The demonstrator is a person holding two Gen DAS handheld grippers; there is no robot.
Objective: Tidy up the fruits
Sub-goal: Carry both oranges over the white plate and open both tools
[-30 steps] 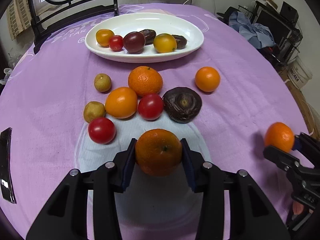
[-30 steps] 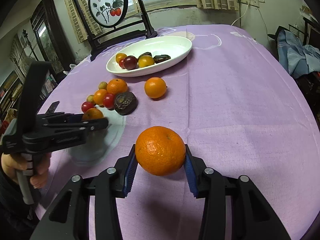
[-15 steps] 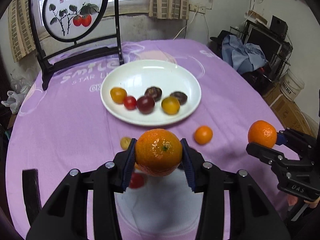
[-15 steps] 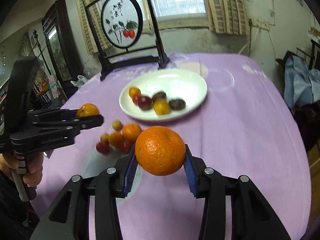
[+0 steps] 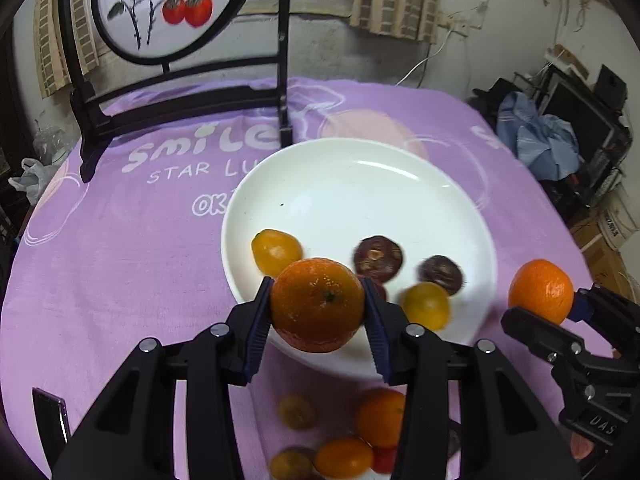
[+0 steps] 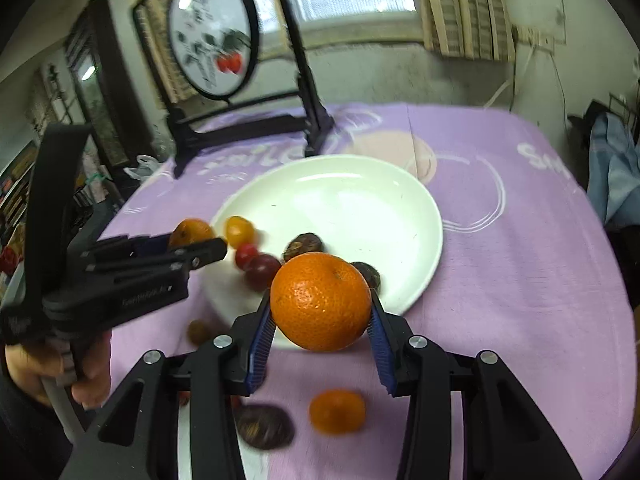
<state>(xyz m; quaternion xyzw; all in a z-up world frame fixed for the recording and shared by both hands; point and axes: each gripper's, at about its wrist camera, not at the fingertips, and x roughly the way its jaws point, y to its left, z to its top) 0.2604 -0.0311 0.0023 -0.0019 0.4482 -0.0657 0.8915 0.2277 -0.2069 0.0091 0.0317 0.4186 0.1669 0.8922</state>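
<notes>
Left tool (image 5: 318,322) clamps 1 orange (image 5: 317,305) across its middle, above the near rim of the white plate (image 5: 360,196). Right tool (image 6: 321,326) clamps a 2nd orange (image 6: 321,300) likewise, above that same rim. Each fruit looks light, firm and round with dimpled peel that should grip; a hold across the widest part likely prevents rolling.

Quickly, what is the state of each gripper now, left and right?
Left gripper: closed on a mandarin.
Right gripper: closed on another mandarin.
</notes>
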